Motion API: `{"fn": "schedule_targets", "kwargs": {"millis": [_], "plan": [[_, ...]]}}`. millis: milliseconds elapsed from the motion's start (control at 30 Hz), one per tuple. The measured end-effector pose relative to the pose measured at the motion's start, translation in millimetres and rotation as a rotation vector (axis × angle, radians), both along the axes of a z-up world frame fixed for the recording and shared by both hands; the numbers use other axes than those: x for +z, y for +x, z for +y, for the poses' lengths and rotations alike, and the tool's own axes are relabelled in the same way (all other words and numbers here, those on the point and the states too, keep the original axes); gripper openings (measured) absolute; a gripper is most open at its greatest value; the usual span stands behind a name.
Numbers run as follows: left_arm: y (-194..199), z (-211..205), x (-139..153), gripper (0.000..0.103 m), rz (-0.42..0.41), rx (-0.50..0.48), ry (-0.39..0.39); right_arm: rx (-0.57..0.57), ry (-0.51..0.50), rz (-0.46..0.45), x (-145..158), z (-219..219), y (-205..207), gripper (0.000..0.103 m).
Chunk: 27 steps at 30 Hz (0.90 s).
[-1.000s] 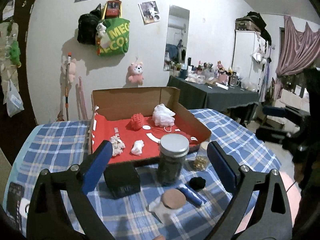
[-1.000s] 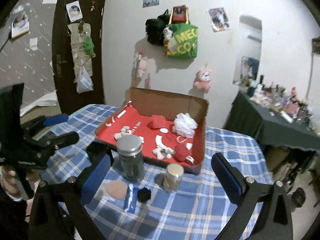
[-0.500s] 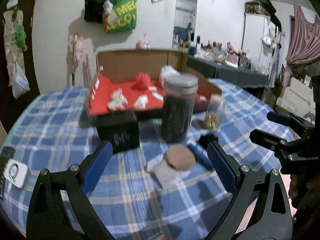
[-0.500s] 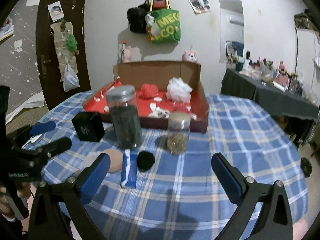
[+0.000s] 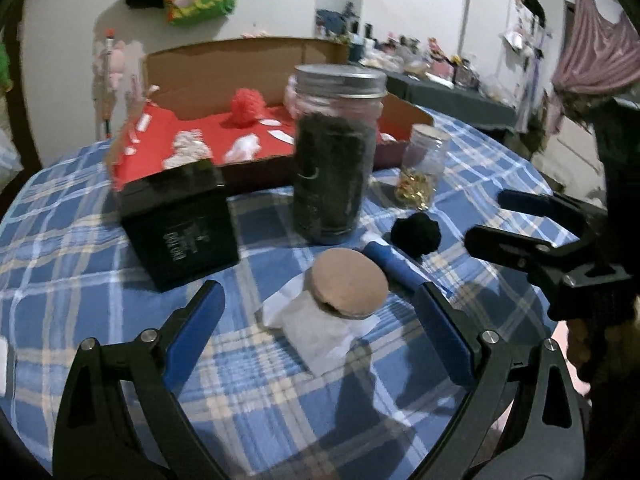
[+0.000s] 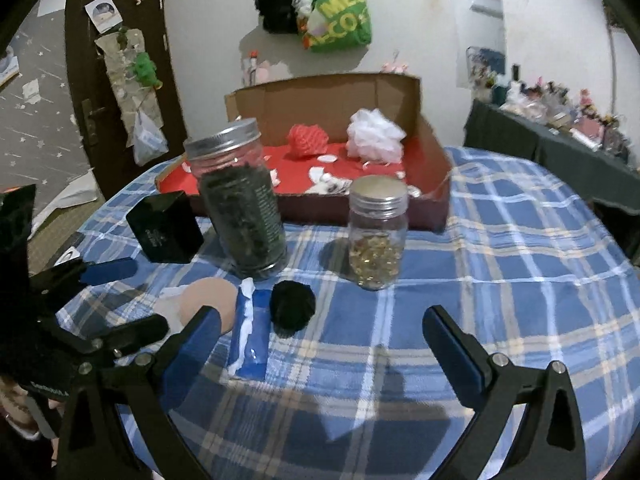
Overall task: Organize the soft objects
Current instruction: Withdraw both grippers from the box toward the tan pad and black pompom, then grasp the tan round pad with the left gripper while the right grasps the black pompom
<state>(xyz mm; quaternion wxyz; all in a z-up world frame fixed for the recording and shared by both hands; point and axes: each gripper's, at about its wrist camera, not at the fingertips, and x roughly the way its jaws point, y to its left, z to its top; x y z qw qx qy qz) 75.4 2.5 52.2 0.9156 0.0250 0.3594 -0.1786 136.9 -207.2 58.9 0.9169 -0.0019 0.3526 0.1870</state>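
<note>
I hold my left hand-held gripper [image 5: 320, 320] low over the counter [image 5: 80, 240] with its blue-padded jaws spread wide apart and nothing between them but the air above a round tan pad [image 5: 346, 283], which lies on a white cloth [image 5: 320, 340]. My right hand-held gripper [image 6: 320, 332] is spread just as wide, and it grips nothing either; it hangs over the blue plaid cover near the front edge. Just beyond the tan pad sits a black pom-pom [image 6: 293, 305], touching or nearly touching a blue tube [image 6: 250, 328] that lies flat beside it. Behind these stands a tall jar [image 6: 240, 200] with a metal lid and dark contents, upright, and to its right a small jar [image 6: 376, 232] holding something golden. A black box [image 5: 180, 220] stands to the left of the tall jar. Further back is a cardboard tray [image 6: 432, 152] lined in red, and inside it rest a red pom-pom [image 6: 306, 140], a white puff [image 6: 374, 136] and some small white scraps [image 5: 186, 148] near the front. In the left wrist view my right hand-held gripper shows at the right edge, well clear of the pom-pom.
</note>
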Motion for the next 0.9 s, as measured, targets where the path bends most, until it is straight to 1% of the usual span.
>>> {"fn": "schedule_targets", "kwargs": {"millis": [33, 100, 200, 267, 300, 333, 367, 400, 433, 467, 500, 533, 600, 800, 900], "plan": [[5, -2, -1, 0.097, 0.014, -0.021, 0.001, 0.013, 0.004, 0.012, -2, 1, 3, 0.095], [11, -5, -2, 0.097, 0.029, -0.045, 0.001, 0.039, 0.009, 0.045, -7, 2, 12, 0.089], [19, -11, -4, 0.096, 0.044, -0.079, 0.015, 0.071, 0.02, 0.088, -14, 4, 24, 0.083], [24, -17, -6, 0.092, 0.047, -0.106, 0.039, 0.093, 0.03, 0.11, -19, 5, 29, 0.077], [26, -20, -8, 0.085, 0.052, -0.119, 0.052, 0.099, 0.033, 0.118, -21, 6, 32, 0.072], [28, -24, -11, 0.077, 0.064, -0.137, 0.068, 0.105, 0.041, 0.127, -23, 6, 34, 0.065], [31, -26, -13, 0.073, 0.075, -0.147, 0.078, 0.113, 0.053, 0.137, -25, 6, 36, 0.062], [33, -28, -16, 0.063, 0.088, -0.158, 0.092, 0.124, 0.063, 0.146, -26, 6, 37, 0.054], [34, -30, -20, 0.05, 0.097, -0.168, 0.1, 0.135, 0.07, 0.154, -28, 6, 39, 0.044], [35, -32, -23, 0.048, 0.106, -0.181, 0.106, 0.145, 0.069, 0.157, -29, 8, 38, 0.037], [34, -32, -24, 0.045, 0.097, -0.187, 0.107, 0.162, 0.075, 0.157, -29, 9, 37, 0.027], [33, -32, -23, 0.04, 0.092, -0.193, 0.106, 0.173, 0.082, 0.152, -28, 10, 35, 0.027], [30, -30, -20, 0.039, 0.085, -0.193, 0.096, 0.173, 0.067, 0.123, -23, 13, 29, 0.027], [23, -18, -5, 0.038, 0.079, -0.175, 0.013, 0.179, 0.059, 0.068, -5, 17, 15, 0.027], [21, -16, 0, 0.038, 0.062, -0.171, 0.014, 0.183, 0.06, 0.06, -1, 20, 12, 0.027]]}}
